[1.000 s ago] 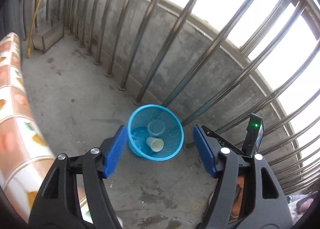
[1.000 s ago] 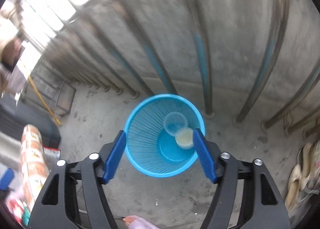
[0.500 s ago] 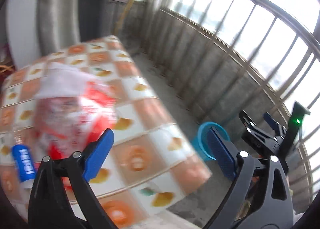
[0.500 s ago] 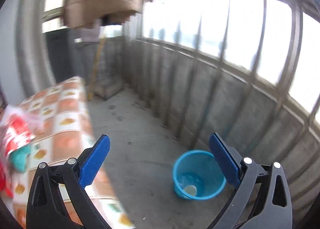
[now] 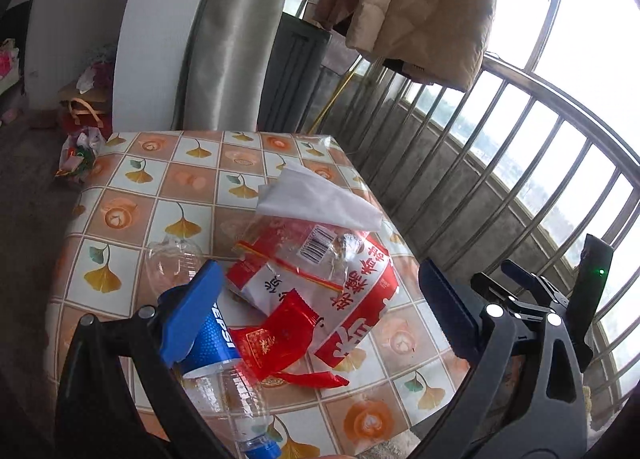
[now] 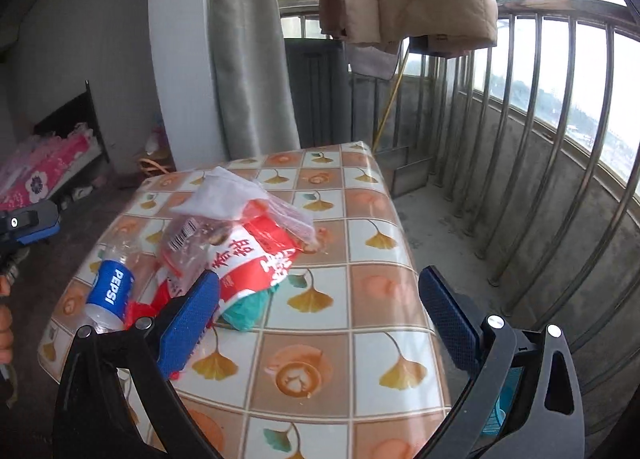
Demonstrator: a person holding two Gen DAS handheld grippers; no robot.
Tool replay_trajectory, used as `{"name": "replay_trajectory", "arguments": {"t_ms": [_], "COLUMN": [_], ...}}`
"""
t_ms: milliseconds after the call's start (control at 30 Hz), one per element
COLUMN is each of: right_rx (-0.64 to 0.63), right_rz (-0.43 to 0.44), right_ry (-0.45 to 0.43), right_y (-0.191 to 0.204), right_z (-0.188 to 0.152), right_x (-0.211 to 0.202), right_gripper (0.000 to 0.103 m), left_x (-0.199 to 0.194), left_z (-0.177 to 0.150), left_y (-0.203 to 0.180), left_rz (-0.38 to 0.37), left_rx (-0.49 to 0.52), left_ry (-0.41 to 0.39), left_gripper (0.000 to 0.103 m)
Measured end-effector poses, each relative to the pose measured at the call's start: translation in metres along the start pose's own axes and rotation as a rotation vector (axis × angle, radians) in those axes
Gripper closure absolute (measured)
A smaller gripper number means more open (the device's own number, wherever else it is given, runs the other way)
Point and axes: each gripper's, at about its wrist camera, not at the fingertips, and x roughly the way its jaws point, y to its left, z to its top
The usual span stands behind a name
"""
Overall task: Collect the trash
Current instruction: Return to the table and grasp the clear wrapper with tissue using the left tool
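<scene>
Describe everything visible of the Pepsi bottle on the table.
The Pepsi bottle is a clear plastic bottle, seemingly empty, with a blue label bearing white lettering and a blue cap. It lies on its side near the table's edge, on the tiled-pattern cloth, cap toward the left camera. A crumpled red wrapper lies against it, beside the large red-and-white bag. Neither gripper touches it.

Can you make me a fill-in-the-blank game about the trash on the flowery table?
1. The clear plastic bottle has a blue label that says ____.
2. The white paper tissue lies on top of the red and white plastic ____.
3. A beige puffy ____ hangs over the metal railing.
4. Both grippers, left and right, are ____ and hold nothing.

Missing words: Pepsi; bag; jacket; open
</scene>
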Motion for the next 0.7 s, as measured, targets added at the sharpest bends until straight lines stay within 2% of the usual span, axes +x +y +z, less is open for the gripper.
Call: {"name": "replay_trajectory", "arguments": {"t_ms": [133, 300, 433, 500, 600, 700], "right_rx": [0.071, 0.132, 0.224, 0.286, 0.398, 0.465], "right_rz": [0.124, 0.252, 0.384, 0.434, 0.498, 0.513], "right_ry": [0.011, 0.067, 0.156, 0.200, 0.262, 0.304], "right_y": [-0.003, -0.007, -0.012, -0.015, -0.023, -0.028], "right_z": [0.012, 0.033, 0.050, 0.054, 0.057, 0.056], "right_x": [0.017, 0.049, 0.086, 0.106, 0.135, 0.156], "right_gripper": [0.006, 0.007, 0.019, 0.025, 0.034, 0.040], "left_x": [0.011, 0.031, 0.055, 0.070, 0.092, 0.115], "left_z": [0.008, 0.024, 0.020, 0.016, 0.011, 0.007], "left_y": [0.004, 0.012, 0.013, 0.016, 0.028, 0.041], "left_rz": [-0.041, -0.067, -0.094, -0.108, -0.135, -0.096], "left_rx": [0.051, 0.040, 0.035, -0.001, -0.113, -0.206], "left_ry": [0.007, 0.034, 0.087, 0.128, 0.190, 0.262], "left_gripper": [0.009, 0.009, 0.009, 0.011, 0.025, 0.034]}}
